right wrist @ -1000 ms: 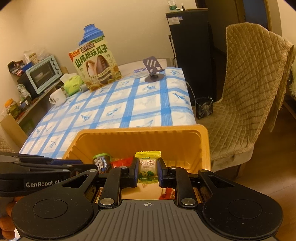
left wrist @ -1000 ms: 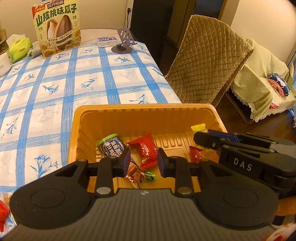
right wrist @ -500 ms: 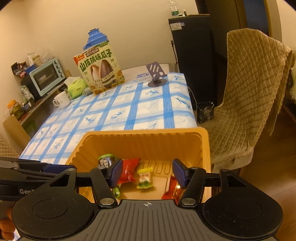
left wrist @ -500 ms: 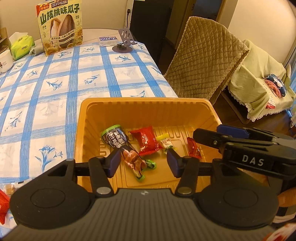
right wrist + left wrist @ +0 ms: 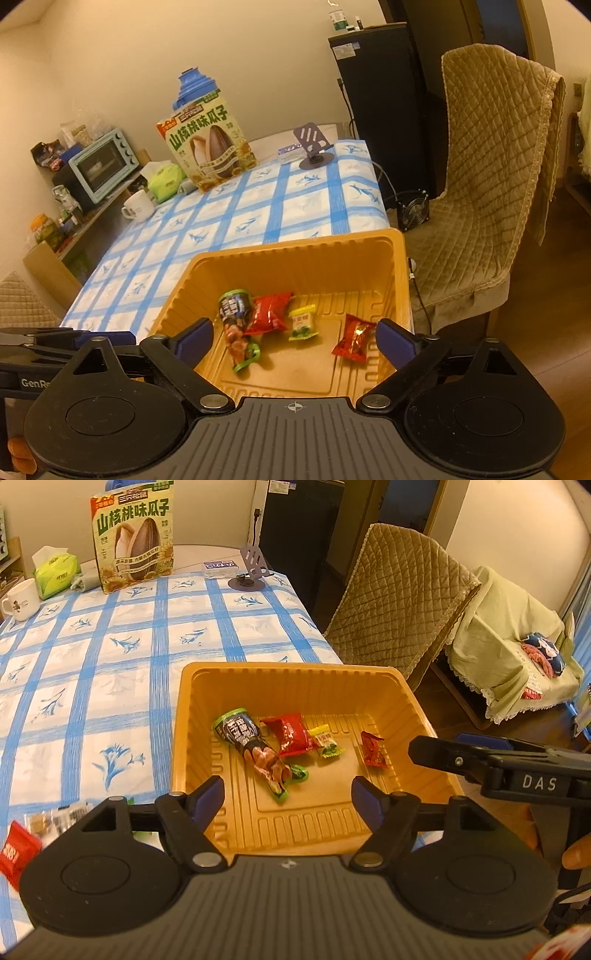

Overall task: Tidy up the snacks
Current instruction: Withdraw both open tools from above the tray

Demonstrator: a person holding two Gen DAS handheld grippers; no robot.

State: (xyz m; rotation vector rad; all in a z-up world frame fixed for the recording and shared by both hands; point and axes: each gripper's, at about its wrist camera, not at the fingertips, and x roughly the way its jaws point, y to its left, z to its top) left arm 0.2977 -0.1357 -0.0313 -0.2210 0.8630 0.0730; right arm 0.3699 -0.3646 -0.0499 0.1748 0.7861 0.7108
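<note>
The orange ribbed plastic tray (image 5: 295, 675) sits at the worktop's (image 5: 110, 657) near right corner, holding a long dark green-ended snack packet (image 5: 255, 749), a red pouch (image 5: 291, 733), a small yellow-green sweet (image 5: 327, 743) and a red foil sweet (image 5: 373, 750). Both left tongs (image 5: 287, 800) and right tongs (image 5: 294, 339) hover spread and empty over its near rim. Only the left view shows loose packets (image 5: 55, 819) beside the tray; only the right shows a blue toaster oven (image 5: 101, 169).
</note>
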